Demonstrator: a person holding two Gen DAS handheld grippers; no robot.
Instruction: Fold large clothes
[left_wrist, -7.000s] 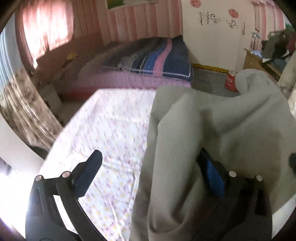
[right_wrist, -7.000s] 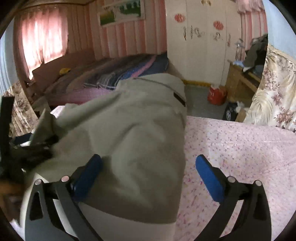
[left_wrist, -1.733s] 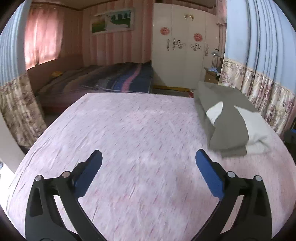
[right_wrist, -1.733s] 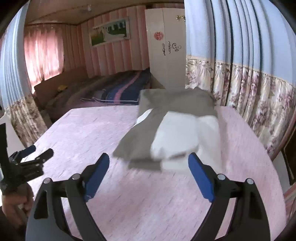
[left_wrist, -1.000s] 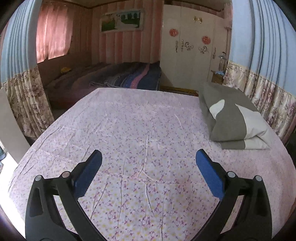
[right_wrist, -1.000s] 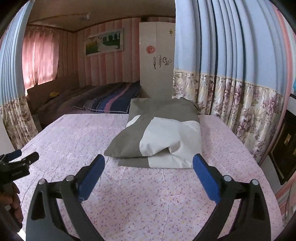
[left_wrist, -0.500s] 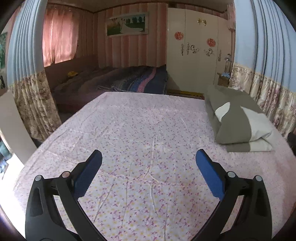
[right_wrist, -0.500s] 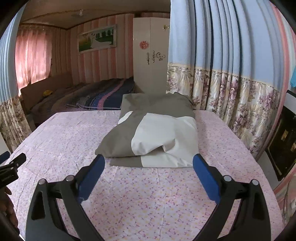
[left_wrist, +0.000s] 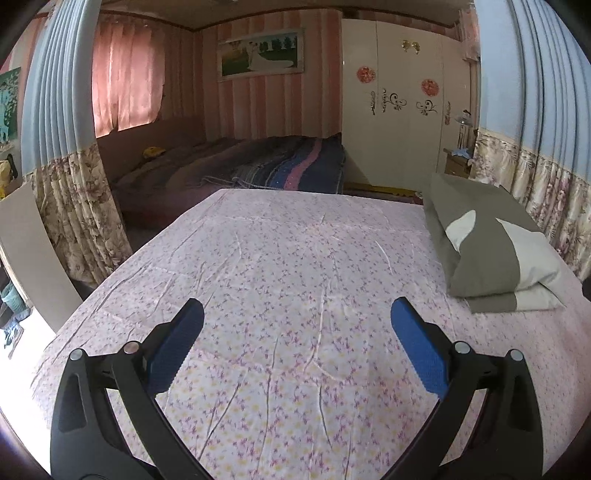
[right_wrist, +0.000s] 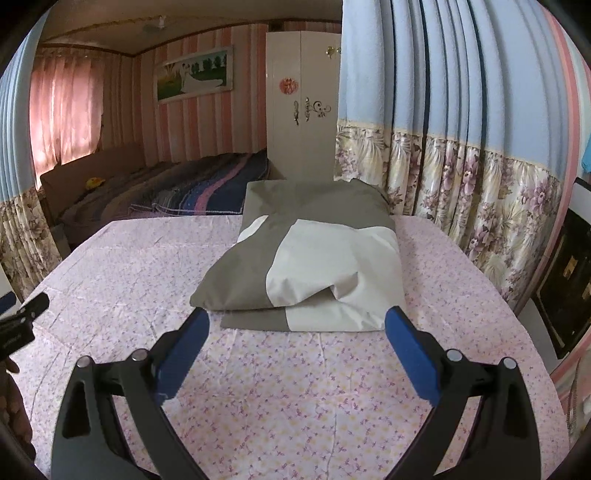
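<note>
**Folded garment on the floral sheet**

A pink-striped bedroom holds a surface under a floral sheet (left_wrist: 295, 258). The left gripper (left_wrist: 295, 343) and right gripper (right_wrist: 297, 339) both gape wide, holding nothing. Just beyond the right gripper lies the folded grey-and-white garment (right_wrist: 306, 266), near the sheet's curtain-side edge.

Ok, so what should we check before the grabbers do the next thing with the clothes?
1. Left gripper open and empty: ok.
2. Right gripper open and empty: ok.
3. Grey and white garment folded into a compact stack: ok, though one white corner puckers.
4. Garment fully on the floral sheet, not hanging off: ok at the near and side edges; far end cannot tell.
5. Bare sheet in front of the left gripper for another piece: ok.
6. Another garment waiting to be folded: cannot tell, none in view.
</note>
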